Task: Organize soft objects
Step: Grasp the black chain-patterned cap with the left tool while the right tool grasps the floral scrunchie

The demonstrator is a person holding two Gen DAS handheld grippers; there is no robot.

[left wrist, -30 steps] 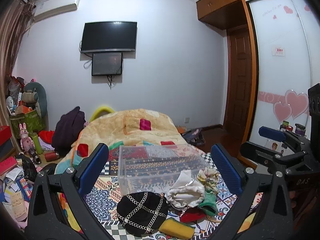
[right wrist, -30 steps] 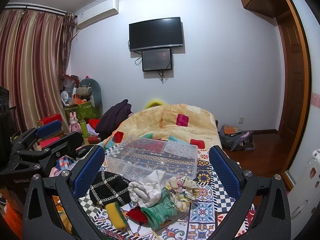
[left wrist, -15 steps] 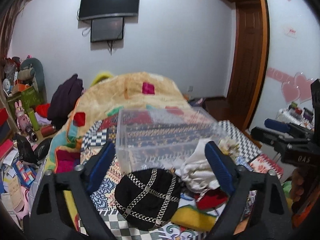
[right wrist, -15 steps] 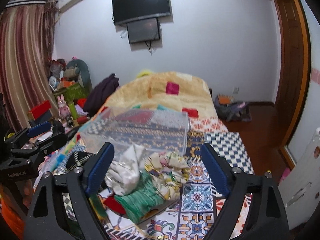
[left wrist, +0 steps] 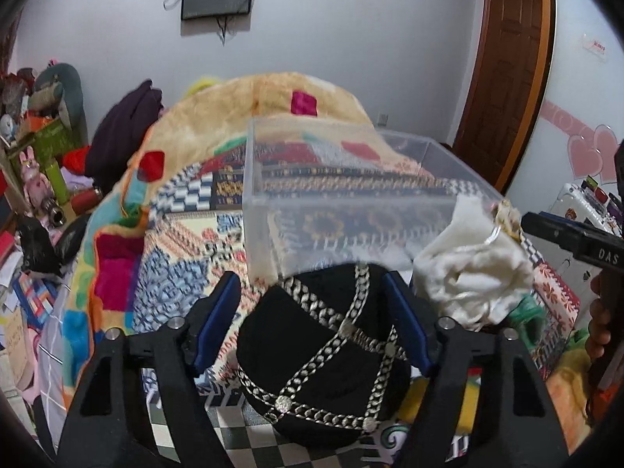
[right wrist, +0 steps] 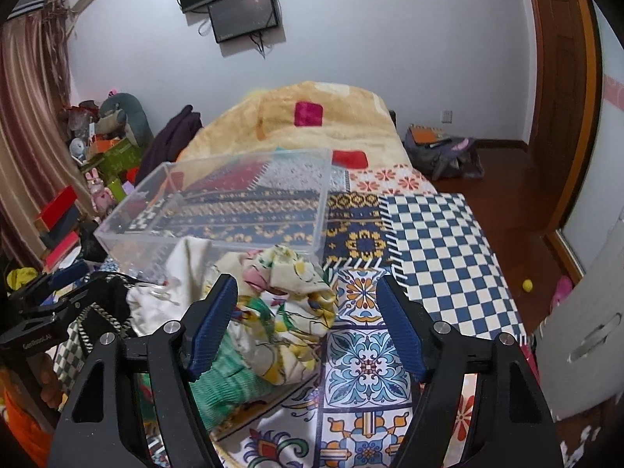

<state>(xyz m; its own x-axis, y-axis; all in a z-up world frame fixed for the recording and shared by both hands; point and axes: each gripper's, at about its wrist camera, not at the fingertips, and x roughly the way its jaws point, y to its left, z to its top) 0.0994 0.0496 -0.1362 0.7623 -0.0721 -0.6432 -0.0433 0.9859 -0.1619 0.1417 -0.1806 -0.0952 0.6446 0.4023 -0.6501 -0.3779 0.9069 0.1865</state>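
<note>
Both grippers have dropped toward the bed since 1 s ago, so the pile of soft things now fills the lower half of each view. Nearest the left gripper (left wrist: 312,314), a round black fabric cap crossed with silver chain trim (left wrist: 323,355) sits between its 2 blue-padded fingers, which stand wide apart on either side of it; whether the pads touch the cap cannot be told. Just right of the cap lies a crumpled cream-white cloth (left wrist: 472,269), resting against the near wall of a clear rectangular plastic storage bin (left wrist: 257,195). The right gripper (right wrist: 306,321) also stands wide open with nothing in its grasp, hovering above a floral cream-and-yellow printed cloth (right wrist: 288,300) bunched over a green knitted piece (right wrist: 230,374). All of these lie heaped on a patterned patchwork bedspread (right wrist: 440,241) in front of the bin, which holds none of them. Beyond the bin a fluffy beige blanket with red and magenta squares (right wrist: 312,117) is mounded at the bed's far end, and 2 dark screens (right wrist: 241,7) hang on the white wall.
</note>
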